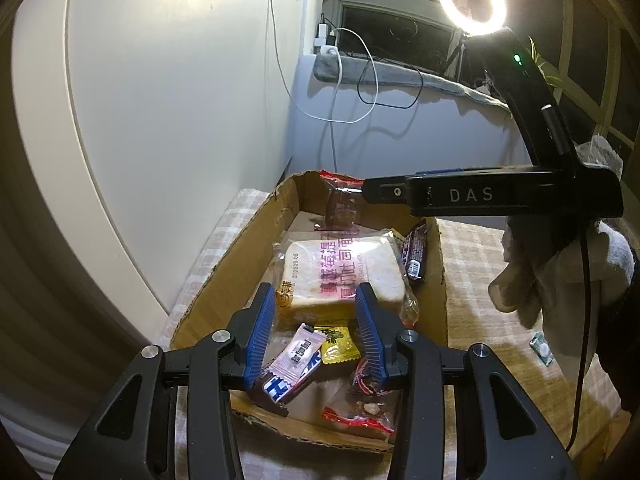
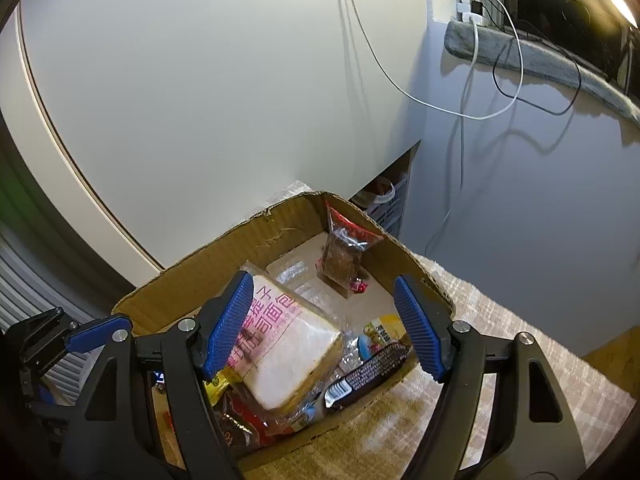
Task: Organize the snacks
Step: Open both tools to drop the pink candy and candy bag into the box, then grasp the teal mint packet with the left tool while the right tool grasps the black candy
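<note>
Left wrist only: ring light (image 1: 472,2)

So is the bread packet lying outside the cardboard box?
No, the bread packet lies inside the cardboard box, among the other snack wrappers on its floor.

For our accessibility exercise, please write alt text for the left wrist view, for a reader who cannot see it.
An open left gripper hovers over a cardboard box of snacks, holding nothing: packaged sliced bread, a yellow candy and small wrapped bars lie inside. At right, a gloved hand holds the right gripper over the box's far end, under a lit ring light.
</note>
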Motion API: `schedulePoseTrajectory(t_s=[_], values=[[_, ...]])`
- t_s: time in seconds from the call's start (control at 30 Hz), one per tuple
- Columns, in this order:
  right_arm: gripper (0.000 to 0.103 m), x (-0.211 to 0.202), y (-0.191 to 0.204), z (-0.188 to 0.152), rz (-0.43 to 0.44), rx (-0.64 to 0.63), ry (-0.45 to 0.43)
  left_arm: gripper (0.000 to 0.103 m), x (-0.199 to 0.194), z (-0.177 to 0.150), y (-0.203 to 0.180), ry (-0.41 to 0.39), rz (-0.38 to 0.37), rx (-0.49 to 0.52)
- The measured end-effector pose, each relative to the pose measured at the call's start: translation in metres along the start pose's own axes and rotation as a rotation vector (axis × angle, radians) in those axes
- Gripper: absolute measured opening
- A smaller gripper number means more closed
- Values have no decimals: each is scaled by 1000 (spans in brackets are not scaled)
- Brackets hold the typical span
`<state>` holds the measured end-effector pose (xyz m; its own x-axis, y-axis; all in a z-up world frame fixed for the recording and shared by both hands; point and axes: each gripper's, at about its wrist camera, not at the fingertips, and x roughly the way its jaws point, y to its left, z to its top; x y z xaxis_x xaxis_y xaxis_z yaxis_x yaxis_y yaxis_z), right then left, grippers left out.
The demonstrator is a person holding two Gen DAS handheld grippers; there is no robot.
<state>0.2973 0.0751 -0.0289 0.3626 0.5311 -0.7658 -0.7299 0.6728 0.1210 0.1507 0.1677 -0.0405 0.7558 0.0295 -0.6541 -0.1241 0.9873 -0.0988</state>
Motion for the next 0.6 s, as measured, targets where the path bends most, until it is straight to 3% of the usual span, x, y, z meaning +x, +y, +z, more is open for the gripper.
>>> schedulePoseTrajectory(t_s=[0.33,0.6], values=[[76,-25,-4,-13,11,12,-72,40,-11,-1,-9,-18,0,6],[75,-45,8,-31,7,-59,-56,40,-25,-3,-27,-37,-9,29]])
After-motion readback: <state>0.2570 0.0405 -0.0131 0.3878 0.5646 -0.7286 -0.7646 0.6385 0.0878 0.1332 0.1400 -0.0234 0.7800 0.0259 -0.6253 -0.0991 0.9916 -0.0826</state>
